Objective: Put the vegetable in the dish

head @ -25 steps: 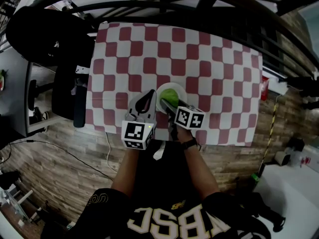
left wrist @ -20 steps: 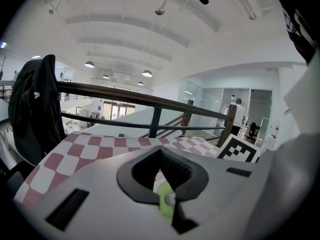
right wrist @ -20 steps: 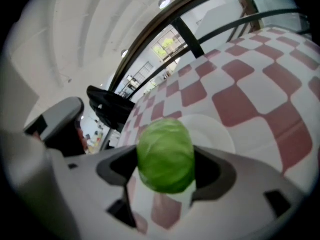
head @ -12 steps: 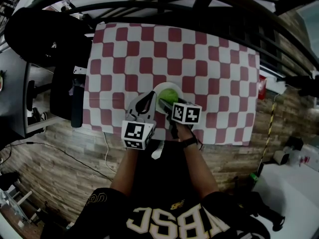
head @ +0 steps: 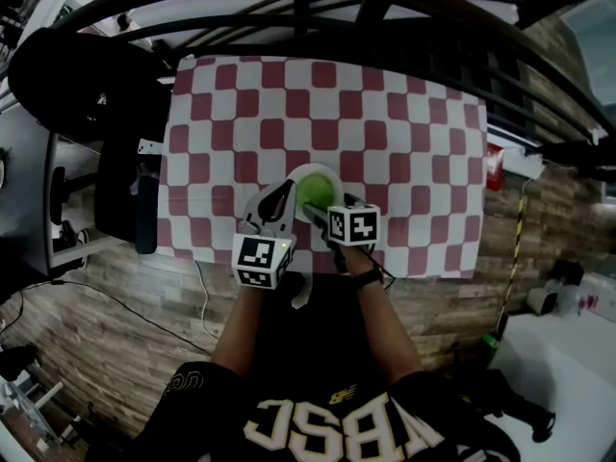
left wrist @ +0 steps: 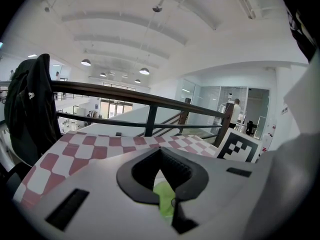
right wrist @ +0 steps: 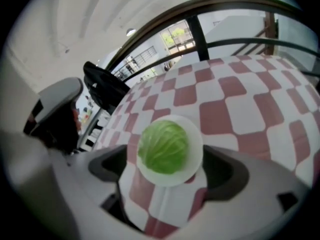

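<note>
The round pale-green cabbage (right wrist: 164,146) is already sat on the small white round dish (right wrist: 196,159), dead centre of the right gripper view and just above the middle of the head view, so the task looks pretty much done. The right gripper (right wrist: 165,180) is seen with its jaws opening wide on either side of the dish, and the cabbage isn't being pinched at all. The left gripper (left wrist: 161,156) is closed with nothing in it, parked just beside the dish on the left. All of it is laid out on the red-and-white checked tablecloth (head: 404,123). What could go wrong, probably: the dish rim gets clipped as the jaws are backed out, and that round cabbage gets rolled off.
</note>
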A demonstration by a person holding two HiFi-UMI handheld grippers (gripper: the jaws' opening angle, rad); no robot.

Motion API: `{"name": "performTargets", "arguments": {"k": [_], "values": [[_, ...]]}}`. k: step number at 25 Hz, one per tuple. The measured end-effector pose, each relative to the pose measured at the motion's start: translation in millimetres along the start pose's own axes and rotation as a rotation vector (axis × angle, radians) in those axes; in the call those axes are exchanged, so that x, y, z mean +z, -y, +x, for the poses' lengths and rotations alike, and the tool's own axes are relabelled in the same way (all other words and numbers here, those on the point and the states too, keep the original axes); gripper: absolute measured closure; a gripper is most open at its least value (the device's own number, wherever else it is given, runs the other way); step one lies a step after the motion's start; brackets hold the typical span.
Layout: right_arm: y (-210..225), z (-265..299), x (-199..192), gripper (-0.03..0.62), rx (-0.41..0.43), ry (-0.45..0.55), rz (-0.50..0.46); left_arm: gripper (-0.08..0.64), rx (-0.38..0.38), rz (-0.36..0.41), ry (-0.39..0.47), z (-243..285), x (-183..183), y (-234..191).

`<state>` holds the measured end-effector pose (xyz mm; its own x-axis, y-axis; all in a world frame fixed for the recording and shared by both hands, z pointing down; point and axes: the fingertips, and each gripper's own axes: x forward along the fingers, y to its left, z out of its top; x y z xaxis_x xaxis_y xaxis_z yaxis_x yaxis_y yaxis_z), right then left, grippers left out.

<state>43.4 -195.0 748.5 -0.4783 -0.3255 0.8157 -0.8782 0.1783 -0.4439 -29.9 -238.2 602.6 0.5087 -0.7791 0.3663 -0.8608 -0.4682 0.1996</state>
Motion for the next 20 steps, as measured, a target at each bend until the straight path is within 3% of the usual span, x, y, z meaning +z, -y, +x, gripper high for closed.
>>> {"name": "performTargets", "arguments": {"k": [4, 10, 20], "values": [[-3.1, -26.7, 21.7, 0.127, -0.001, 0.128, -0.007, 0.541, -0.004, 0.011, 0.020, -6.0, 11.1, 1.3], [-32.1, -77.3, 59.5, 0.130, 0.000, 0.333, -0.139, 0.541, -0.006, 0.029, 0.066, -21.3, 42.7, 2.7], [-104.1, -158.5, 103.0, 0.149, 0.021, 0.567, -0.258, 0.541, -0.050, 0.087, 0.179, -56.7, 103.5, 15.8]]}}
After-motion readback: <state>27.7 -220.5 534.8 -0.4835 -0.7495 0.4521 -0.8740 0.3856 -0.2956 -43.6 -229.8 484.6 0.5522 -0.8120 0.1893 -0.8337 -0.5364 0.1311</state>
